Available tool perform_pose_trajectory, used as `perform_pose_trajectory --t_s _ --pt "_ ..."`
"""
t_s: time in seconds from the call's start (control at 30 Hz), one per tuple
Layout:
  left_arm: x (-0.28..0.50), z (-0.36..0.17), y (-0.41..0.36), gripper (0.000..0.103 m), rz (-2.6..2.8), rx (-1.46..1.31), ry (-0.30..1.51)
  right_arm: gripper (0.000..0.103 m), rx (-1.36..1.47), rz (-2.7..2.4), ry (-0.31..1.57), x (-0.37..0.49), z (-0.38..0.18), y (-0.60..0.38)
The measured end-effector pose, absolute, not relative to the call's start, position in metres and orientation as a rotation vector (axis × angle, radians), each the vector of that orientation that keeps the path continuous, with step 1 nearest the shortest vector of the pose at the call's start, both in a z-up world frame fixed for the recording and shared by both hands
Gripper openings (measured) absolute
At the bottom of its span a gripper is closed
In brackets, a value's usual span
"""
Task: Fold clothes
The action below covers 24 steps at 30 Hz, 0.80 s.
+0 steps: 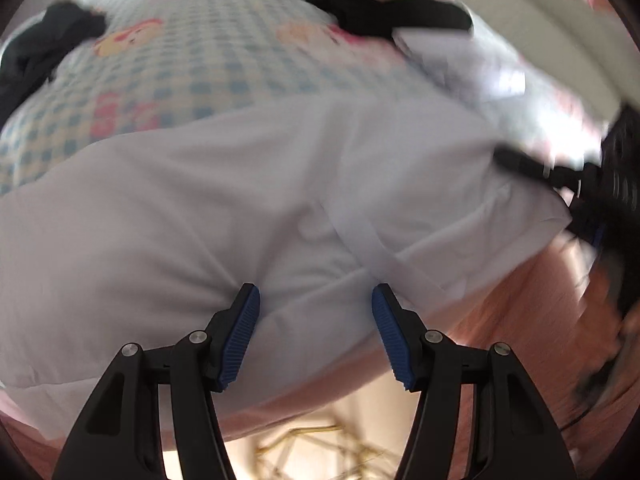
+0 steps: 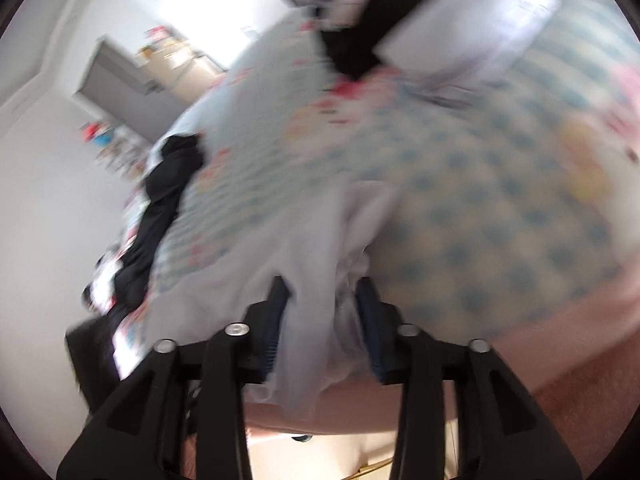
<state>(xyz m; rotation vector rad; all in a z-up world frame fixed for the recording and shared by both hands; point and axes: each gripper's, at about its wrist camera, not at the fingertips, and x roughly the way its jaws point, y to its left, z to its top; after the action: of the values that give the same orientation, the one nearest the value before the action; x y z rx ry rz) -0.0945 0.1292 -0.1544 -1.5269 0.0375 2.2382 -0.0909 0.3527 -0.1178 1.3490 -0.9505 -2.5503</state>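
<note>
On bed (image 1: 192, 40), white garment (image 1: 200, 208) lies spread.

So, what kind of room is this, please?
Probably a bedroom: the white garment lies on a bed with a checked cartoon-print cover, dark clothes wait on it, and a cluttered cabinet stands by the wall.

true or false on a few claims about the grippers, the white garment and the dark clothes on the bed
1. The left gripper has open jaws over the white garment. True.
2. The right gripper has nothing between its jaws. False: white fabric bunches between them.
3. The bedsheet is plain white. False: it is blue-checked with cartoon prints.
4. Dark clothes lie on the sheet beyond the white garment. True.
</note>
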Motion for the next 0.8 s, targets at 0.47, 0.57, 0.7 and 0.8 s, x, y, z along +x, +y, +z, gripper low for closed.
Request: perform_pose_trajectory --t_s 0.47,0.57,0.7,0.8 --pt "-0.119 -0.125 0.101 0.06 2.235 -1.412 -0.369 0.016 1.295 -2.431 -0.909 -0.096 -0.127 0.334" --pt "-0.126 -0.121 0.095 0.06 2.196 -1.391 -0.471 0.016 1.238 -2.425 -0.755 -0.098 -0.11 0.309" --pt "-0.129 -0.112 0.094 0.061 2.136 -1.343 -0.58 0.016 1.193 -2.371 -0.63 -0.099 -0.099 0.276" --pt "-0.132 -0.106 0.086 0.062 2.149 -1.33 -0.604 0.015 1.168 -2.328 -0.562 -0.103 -0.095 0.254"
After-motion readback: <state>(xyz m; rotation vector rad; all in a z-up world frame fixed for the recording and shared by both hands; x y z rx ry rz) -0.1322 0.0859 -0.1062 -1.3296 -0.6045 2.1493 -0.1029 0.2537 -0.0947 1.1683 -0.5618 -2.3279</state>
